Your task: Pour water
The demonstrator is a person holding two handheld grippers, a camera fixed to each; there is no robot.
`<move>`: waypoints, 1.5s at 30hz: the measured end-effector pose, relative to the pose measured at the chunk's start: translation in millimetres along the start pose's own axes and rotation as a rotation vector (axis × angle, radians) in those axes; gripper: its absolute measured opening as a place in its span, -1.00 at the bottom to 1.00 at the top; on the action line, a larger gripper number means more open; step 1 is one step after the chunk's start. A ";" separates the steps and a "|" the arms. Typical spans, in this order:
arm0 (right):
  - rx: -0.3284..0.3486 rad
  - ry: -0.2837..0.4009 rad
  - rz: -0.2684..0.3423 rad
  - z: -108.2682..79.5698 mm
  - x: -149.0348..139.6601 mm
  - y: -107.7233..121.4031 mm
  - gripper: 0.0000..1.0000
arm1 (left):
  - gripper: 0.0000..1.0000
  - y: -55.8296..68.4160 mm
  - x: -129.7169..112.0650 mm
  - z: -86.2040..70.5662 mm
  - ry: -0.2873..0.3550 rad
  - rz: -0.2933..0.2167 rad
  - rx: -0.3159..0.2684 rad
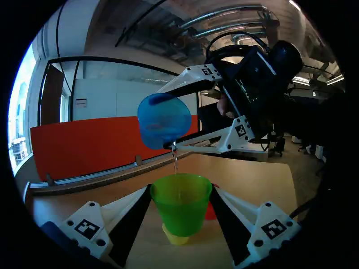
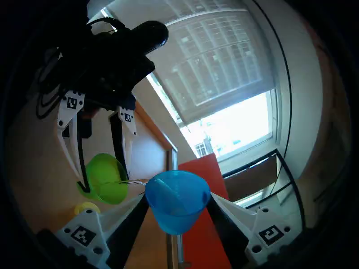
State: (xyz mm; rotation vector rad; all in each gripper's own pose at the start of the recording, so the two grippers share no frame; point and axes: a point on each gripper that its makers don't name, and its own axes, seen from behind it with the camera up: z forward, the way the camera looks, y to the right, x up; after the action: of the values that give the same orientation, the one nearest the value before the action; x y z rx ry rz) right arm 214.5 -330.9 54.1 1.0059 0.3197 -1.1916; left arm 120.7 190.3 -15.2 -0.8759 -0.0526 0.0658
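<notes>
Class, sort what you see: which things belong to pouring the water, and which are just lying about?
In use: blue cup, green cup, water stream, left hand-held gripper, right hand-held gripper.
Lying about: yellow object on the table, red partition.

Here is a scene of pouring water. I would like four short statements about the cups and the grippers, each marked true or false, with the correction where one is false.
1. The left gripper is shut on the green cup. True.
2. The blue cup stands upright. False: the right gripper holds it tilted towards the green cup.
3. A thin stream of water falls from the blue cup into the green cup. True.
4. The wall panel behind the table is green. False: it is red.
</notes>
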 end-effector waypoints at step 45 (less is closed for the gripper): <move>-0.012 0.000 -0.082 2.8 8.6 5.1 0.80 | 0.80 -0.4 3.5 -2.9 0.005 0.005 0.007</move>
State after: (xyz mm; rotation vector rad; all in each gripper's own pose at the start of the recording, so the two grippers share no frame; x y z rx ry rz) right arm 221.5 -338.4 52.3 0.9901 0.3706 -1.2626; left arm 124.4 188.1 -16.7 -0.8691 -0.0453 0.0685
